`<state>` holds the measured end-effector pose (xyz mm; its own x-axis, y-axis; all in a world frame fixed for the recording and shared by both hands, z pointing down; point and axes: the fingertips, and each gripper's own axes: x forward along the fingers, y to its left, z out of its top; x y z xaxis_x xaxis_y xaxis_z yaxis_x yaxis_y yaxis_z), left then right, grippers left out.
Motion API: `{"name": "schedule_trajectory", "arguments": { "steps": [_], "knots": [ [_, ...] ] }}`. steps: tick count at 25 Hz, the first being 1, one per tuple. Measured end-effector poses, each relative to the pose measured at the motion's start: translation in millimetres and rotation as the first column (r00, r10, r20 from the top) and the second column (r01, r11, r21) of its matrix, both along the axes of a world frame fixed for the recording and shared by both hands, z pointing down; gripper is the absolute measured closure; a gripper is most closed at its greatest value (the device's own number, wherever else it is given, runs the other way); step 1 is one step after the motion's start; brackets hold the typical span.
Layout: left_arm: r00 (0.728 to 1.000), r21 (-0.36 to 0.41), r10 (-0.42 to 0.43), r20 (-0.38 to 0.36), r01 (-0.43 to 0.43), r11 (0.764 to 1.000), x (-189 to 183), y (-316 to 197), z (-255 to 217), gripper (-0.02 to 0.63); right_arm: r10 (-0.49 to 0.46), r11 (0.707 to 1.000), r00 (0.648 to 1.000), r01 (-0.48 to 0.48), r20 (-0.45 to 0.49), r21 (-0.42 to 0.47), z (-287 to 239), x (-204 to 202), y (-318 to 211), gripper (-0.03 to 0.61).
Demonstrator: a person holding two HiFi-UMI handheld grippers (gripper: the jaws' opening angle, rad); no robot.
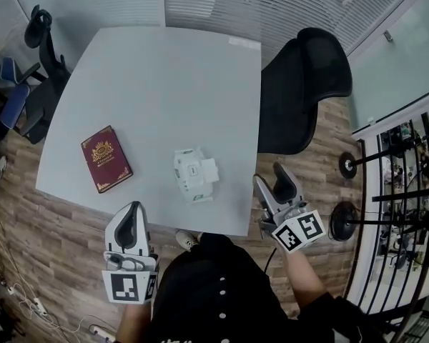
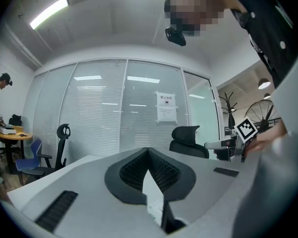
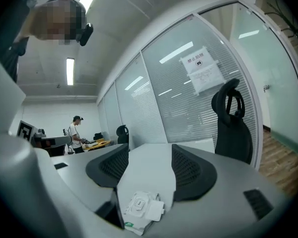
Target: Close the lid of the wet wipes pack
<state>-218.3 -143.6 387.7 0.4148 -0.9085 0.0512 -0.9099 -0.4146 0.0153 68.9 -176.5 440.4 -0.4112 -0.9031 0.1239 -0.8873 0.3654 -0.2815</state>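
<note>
Approach step: my right tongs [image 1: 272, 179] gape empty, left tongs [image 1: 133, 214] together. Next I press the open lid [image 1: 209, 168] onto the wet wipes pack [image 1: 191, 179].

A pale grey square counter [image 1: 164, 70] stands on a wood-plank floor [image 1: 57, 227]. Towards its near-left edge lies a dark red hardback book with a gold emblem [image 1: 106, 158], flat, cover up. A black high-backed office chair [image 1: 300, 91] is drawn up at the counter's right side; another black office chair [image 1: 46, 48] and a blue chair [image 1: 11, 95] stand off its left corner. Beyond is a glass wall with white blinds [image 1: 222, 2], carrying a white paper notice [image 2: 166, 107]. Far off, a person in a white top [image 3: 75, 132] stands at a round yellow table [image 2: 10, 136].
</note>
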Motion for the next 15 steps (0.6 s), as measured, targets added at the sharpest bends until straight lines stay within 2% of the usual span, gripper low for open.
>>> {"name": "schedule_trajectory", "arguments": {
  "steps": [7, 15],
  "knots": [
    [1.0, -0.007, -0.001, 0.009, 0.001, 1.0, 17.5, -6.5, 5.2, 0.601, -0.058, 0.99, 0.991, 0.072, 0.119, -0.118, 52.8, -5.7, -28.0, 0.307],
    [1.0, -0.022, 0.002, 0.016, -0.002, 1.0, 37.5, -11.7, 8.9, 0.601, -0.101, 0.948, 0.976, 0.153, 0.194, -0.278, 138.5, -15.5, -47.5, 0.307]
  ]
}}
